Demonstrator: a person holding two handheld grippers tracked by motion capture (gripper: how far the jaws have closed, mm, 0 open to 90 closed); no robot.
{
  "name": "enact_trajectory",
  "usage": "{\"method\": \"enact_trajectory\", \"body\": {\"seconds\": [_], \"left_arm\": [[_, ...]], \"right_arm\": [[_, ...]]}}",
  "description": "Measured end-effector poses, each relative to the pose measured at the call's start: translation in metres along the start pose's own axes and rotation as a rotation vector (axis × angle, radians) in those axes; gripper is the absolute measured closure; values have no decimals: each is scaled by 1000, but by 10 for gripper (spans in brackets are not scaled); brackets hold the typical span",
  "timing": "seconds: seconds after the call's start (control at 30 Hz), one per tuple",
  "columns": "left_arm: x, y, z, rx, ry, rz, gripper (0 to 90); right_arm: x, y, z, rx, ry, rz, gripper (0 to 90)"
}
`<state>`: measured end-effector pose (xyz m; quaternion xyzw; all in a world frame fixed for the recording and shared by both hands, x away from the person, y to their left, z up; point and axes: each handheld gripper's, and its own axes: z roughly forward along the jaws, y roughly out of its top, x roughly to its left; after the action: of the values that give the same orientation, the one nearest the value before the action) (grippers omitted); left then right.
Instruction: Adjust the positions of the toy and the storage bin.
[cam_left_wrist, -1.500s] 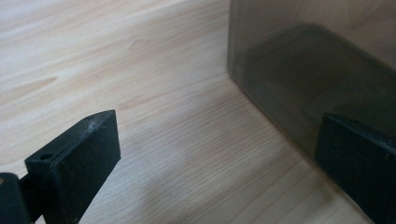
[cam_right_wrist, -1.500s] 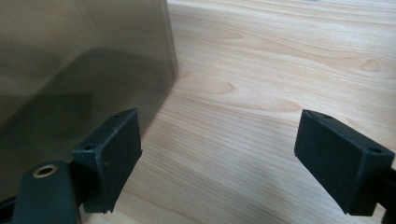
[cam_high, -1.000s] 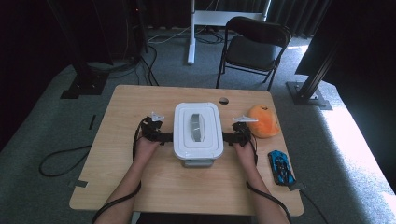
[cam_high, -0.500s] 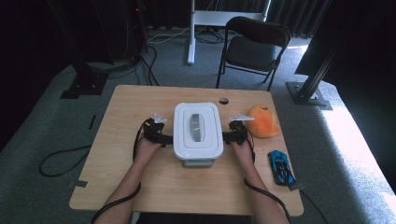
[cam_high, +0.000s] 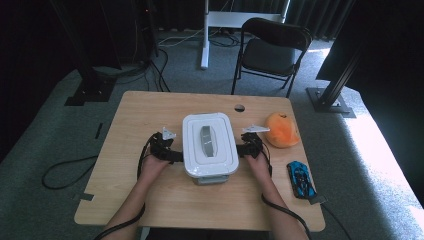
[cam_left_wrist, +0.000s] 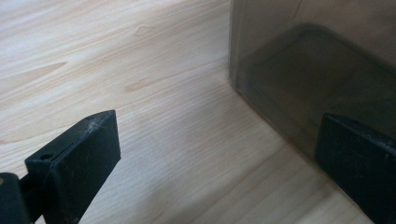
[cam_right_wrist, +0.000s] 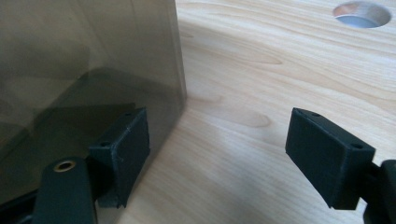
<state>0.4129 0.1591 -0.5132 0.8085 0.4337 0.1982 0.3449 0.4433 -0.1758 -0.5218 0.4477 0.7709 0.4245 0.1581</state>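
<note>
With both the left gripper (cam_high: 176, 156) and right gripper (cam_high: 241, 148) spread apart against the smoky translucent plastic box with white lid (cam_high: 209, 143) mid-table, right jaws just closing, a slip is risked.

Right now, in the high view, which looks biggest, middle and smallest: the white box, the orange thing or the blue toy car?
1. White box
2. Orange thing
3. Blue toy car

The white lid (cam_high: 209, 142) hides whatever lies inside the container (cam_high: 212, 176). The small blue thing (cam_high: 301, 180) near the worktop's (cam_high: 150, 107) right edge is too small to identify, perhaps a toy car.
</note>
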Motion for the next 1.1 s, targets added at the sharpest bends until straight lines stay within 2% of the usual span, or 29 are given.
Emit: {"method": "enact_trajectory", "body": {"seconds": [0.17,0.23,0.33,0.53,0.63,0.77,0.97,1.1], "left_arm": [[-5,-8,-9,1,-8,4,9],[-7,-12,-12,-5,2,13,9],[-10,-18,-17,-21,13,14,9],[-15,-27,-22,4,44,32,10],[-17,-30,-26,-2,33,27,9],[-23,-34,-30,2,38,44,10],[-28,-43,-40,6,35,52,9],[-31,-50,-48,11,18,45,9]], "right_arm": [[3,-4,-2,-5,34,-8,216],[5,-6,-3,-10,47,-12,219],[10,-8,-6,-17,47,-43,223],[20,-8,-10,-38,50,-75,229],[23,-8,-9,-18,45,-98,231],[24,-10,-11,-5,58,-105,233],[27,-11,-12,-7,99,-121,236],[31,-12,-12,-6,122,-147,236]]}}
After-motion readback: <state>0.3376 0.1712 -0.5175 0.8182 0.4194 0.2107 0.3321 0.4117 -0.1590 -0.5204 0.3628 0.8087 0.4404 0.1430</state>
